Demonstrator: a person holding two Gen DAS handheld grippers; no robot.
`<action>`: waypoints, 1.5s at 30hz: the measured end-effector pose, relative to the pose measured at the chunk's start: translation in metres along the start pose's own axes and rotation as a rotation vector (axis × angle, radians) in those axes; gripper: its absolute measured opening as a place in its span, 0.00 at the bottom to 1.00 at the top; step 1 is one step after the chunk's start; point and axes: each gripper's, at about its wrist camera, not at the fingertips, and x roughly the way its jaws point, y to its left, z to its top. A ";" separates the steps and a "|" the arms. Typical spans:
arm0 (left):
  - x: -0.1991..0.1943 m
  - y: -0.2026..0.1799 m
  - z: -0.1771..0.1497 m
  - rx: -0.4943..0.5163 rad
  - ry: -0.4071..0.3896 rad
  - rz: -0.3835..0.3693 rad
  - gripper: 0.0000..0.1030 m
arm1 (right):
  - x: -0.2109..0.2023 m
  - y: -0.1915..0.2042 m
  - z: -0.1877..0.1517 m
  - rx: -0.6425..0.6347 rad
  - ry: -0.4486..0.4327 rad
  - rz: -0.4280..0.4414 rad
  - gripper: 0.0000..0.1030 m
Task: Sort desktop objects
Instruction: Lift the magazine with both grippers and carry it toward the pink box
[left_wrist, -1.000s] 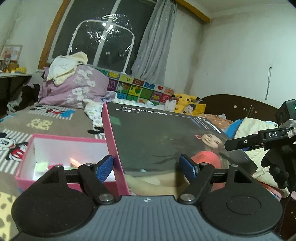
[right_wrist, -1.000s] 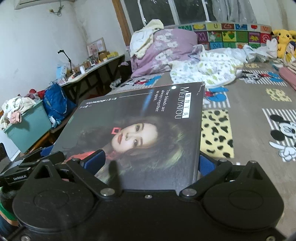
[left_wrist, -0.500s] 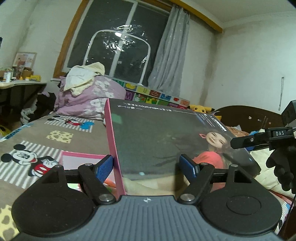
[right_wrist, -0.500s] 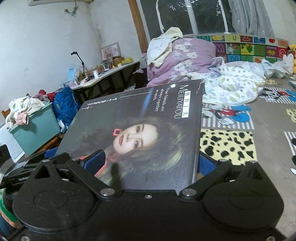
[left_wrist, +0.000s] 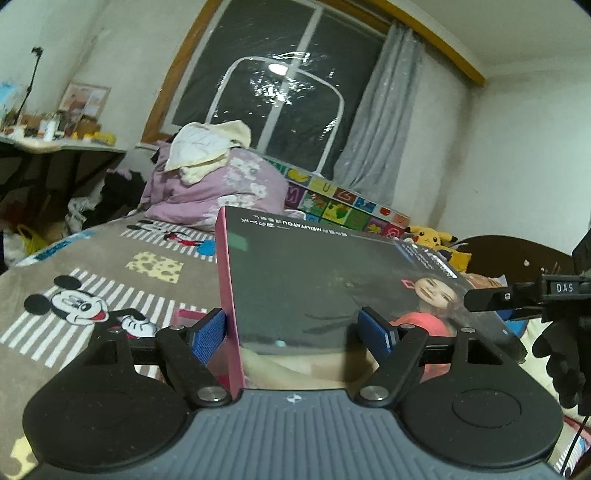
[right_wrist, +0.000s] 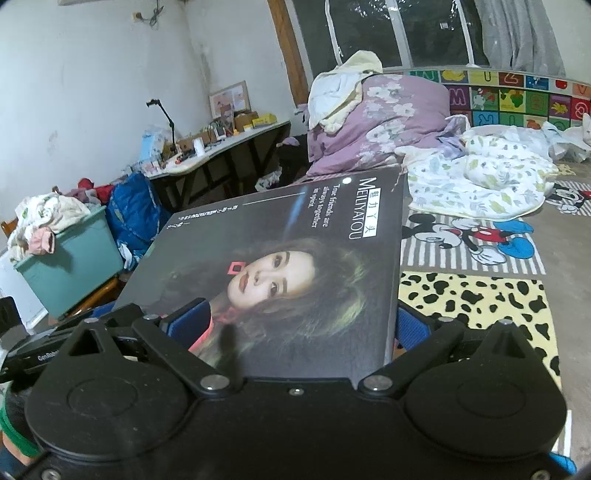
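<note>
A flat box lid (left_wrist: 317, 280), dark with a woman's portrait and a pink side wall, is held up in the air between both grippers. My left gripper (left_wrist: 295, 332) has its blue pads on one corner of the lid. My right gripper (right_wrist: 299, 325) has its pads on the opposite side of the same lid (right_wrist: 295, 254). The right gripper's body (left_wrist: 517, 295) shows at the right of the left wrist view. A sliver of the pink box base (left_wrist: 188, 315) lies on the bed below the lid, mostly hidden.
Below is a bed with a Mickey Mouse blanket (left_wrist: 92, 295). A purple quilt pile (right_wrist: 380, 118) and a white floral cloth (right_wrist: 480, 181) lie further back. A desk (right_wrist: 221, 147), a blue bag and a teal bin (right_wrist: 70, 266) stand left of the bed. A Pikachu plush (left_wrist: 428, 236) sits by the headboard.
Both grippers have lifted the lid upward off the pink box base. The open base with its contents has dropped out of the left wrist view, leaving only a sliver.
</note>
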 end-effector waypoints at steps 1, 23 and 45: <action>0.002 0.005 0.000 -0.013 0.001 0.000 0.75 | 0.005 0.000 0.000 0.007 0.004 0.002 1.00; 0.040 0.071 -0.028 -0.148 0.048 0.034 0.75 | 0.079 0.013 -0.019 -0.028 0.079 -0.050 1.00; 0.054 0.079 -0.041 -0.160 0.095 0.060 0.75 | 0.091 0.011 -0.034 -0.054 0.096 -0.058 1.00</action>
